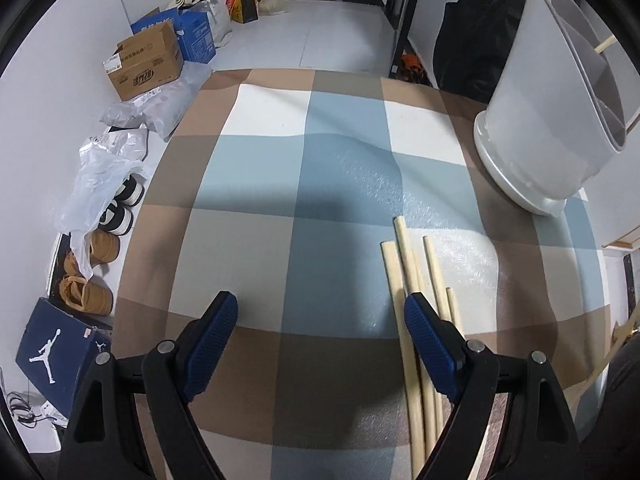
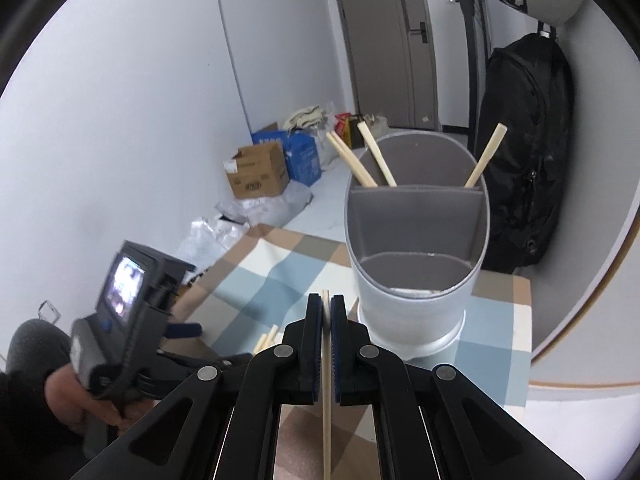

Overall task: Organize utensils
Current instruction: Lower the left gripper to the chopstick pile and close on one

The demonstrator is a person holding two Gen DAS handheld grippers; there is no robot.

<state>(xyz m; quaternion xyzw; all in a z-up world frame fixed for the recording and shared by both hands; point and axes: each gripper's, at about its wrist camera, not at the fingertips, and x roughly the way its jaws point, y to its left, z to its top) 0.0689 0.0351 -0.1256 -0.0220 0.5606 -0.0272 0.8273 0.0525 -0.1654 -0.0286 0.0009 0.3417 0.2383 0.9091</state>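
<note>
Several pale wooden chopsticks (image 1: 404, 272) lie on the checkered tablecloth (image 1: 312, 168), right beside my left gripper's right finger. My left gripper (image 1: 320, 320) is open and empty, low over the cloth. A grey oval utensil holder (image 2: 416, 252) with divided compartments stands on the cloth; it also shows in the left wrist view (image 1: 552, 120) at the far right. Three chopsticks (image 2: 372, 152) stand in its far compartments. My right gripper (image 2: 327, 312) is shut on a single chopstick (image 2: 327, 392), just in front of the holder's near rim.
A black backpack (image 2: 524, 152) hangs against the wall behind the holder. Cardboard boxes (image 1: 148, 60), plastic bags and shoes (image 1: 100, 248) line the floor left of the table. A Jordan shoe box (image 1: 60, 352) sits at lower left. The left gripper's body (image 2: 128, 312) shows in the right wrist view.
</note>
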